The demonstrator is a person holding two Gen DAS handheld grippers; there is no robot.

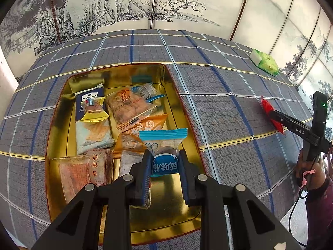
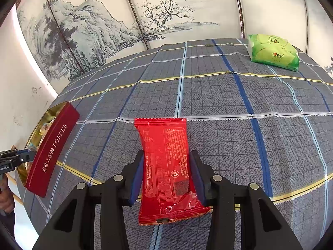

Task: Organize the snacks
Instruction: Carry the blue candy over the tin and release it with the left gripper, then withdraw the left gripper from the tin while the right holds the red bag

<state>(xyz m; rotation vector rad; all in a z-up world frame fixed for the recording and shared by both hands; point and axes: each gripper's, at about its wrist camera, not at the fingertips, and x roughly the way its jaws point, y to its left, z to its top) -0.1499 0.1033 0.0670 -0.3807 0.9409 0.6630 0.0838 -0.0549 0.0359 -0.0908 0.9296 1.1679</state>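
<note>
Left tool [image 1: 164, 162] clamps blue snack [image 1: 163, 145] over tin [image 1: 183, 95]; right tool [image 2: 166, 175] clamps red packet [image 2: 168, 166].

Snack packets [image 1: 124, 108] in tin [image 1: 56, 112] on tablecloth [image 1: 229, 108]; tissue pack [image 2: 273, 52] far right, behind.

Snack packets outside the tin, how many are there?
2: the blue packet in the left gripper above the tin, the red packet between the right gripper jaws.

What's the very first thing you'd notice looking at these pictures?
The bright red snack packet between the right gripper jaws, over the plaid tablecloth. Then the shiny gold tin full of snacks, where the left gripper holds a blue-edged candy packet.
</note>
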